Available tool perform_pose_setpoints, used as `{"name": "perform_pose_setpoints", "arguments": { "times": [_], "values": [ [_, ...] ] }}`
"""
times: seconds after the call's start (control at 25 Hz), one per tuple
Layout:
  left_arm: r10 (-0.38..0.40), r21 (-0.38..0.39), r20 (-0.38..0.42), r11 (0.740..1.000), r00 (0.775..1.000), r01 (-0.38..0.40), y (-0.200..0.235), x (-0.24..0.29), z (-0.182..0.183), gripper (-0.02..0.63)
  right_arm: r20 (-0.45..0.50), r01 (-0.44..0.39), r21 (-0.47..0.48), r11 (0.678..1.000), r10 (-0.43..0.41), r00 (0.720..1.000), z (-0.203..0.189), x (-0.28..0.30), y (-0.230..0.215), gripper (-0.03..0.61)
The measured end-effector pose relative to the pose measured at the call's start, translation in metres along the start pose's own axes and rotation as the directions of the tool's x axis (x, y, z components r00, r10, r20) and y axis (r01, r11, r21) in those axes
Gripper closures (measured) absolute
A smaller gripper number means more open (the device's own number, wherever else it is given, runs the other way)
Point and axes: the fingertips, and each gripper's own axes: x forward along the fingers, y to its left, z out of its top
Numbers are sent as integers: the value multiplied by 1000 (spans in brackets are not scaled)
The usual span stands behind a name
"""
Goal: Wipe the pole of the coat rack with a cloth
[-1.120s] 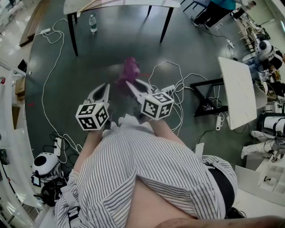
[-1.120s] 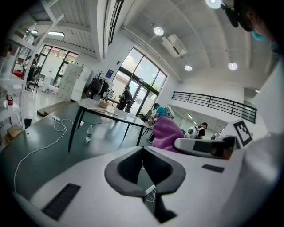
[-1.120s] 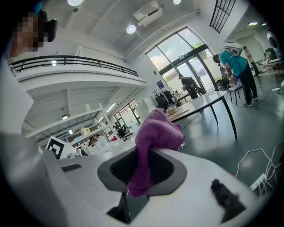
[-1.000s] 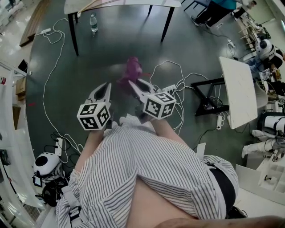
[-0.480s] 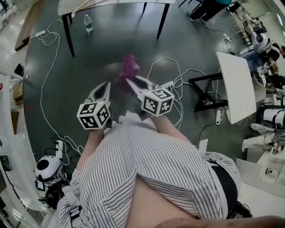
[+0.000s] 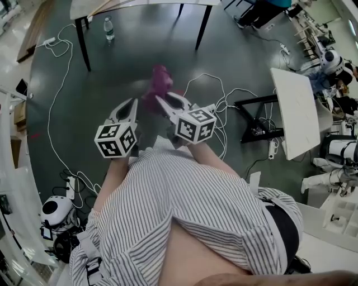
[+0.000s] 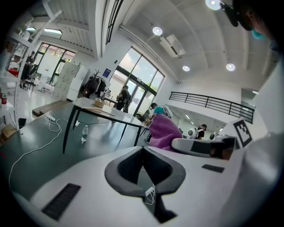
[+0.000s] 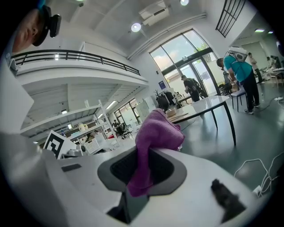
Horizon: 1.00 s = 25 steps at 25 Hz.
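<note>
**Right gripper.** The right gripper (image 8: 141, 175) is clamped on the purple cloth (image 8: 153, 133). In the right gripper view, a fold of the cloth runs down between the two grey pads. The rest bunches up above the jaw tips and leans to the right. In the head view this gripper is right of centre, its jaws pointing far and to the left. The cloth stands out beyond their tips, above the dark floor (image 6: 140, 56) and touching no other surface.

**Left gripper.** The left gripper (image 7: 148, 173) has its jaws drawn together, with only a narrow slit between them. Through the slit a bit of white cable on the floor is visible, and nothing is held. In the head view it is just left of the right gripper, apart from it, and points far. The left gripper view shows the cloth near its right side, not touching its jaws.

**Surroundings.** A table (image 6: 140, 4) with dark legs stands at the far side. A water bottle (image 6: 108, 29) stands upright on the floor beside the table's left leg. White cables (image 6: 50, 128) trail across the floor on the left and to the right of the grippers. A white tabletop (image 6: 299, 111) stands well to the right. The person's striped shirt (image 6: 184, 212) fills the near part of the head view.
</note>
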Motion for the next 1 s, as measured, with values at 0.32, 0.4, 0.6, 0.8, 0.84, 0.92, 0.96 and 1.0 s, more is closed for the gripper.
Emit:
{"name": "perform_pose_setpoints", "arguments": {
  "times": [0.32, 0.4, 0.6, 0.8, 0.84, 0.92, 0.96, 1.0],
  "values": [
    [22, -42, -5, 999, 1000, -22, -2, 32, -4, 603, -30, -16, 11, 1000, 16, 999, 7, 7, -33, 508],
    [21, -46, -18, 999, 1000, -22, -2, 40, -4, 603, -43, -14, 17, 1000, 15, 999, 9, 12, -41, 508],
    [33, -46, -34, 998, 999, -35, 10, 56, 2, 603, -44, -14, 32, 999, 15, 999, 17, 30, -53, 508],
    [31, -36, -51, 999, 998, -33, 41, 83, 20, 603, -38, 2, 59, 998, 0, 999, 29, 70, -71, 508],
    [28, -33, -51, 999, 998, -30, 50, 90, 26, 603, -32, 4, 61, 998, -2, 999, 35, 81, -74, 508],
    [22, -29, -49, 999, 999, -24, 69, 105, 43, 603, -23, 9, 60, 998, -7, 1000, 47, 105, -80, 508],
    [19, -27, -47, 999, 999, -20, 78, 113, 52, 603, -22, 13, 59, 998, -12, 1000, 53, 117, -84, 508],
    [15, -24, -47, 1000, 999, -16, 86, 121, 62, 603, -21, 19, 60, 998, -17, 1000, 59, 130, -87, 508]
  ]
}}
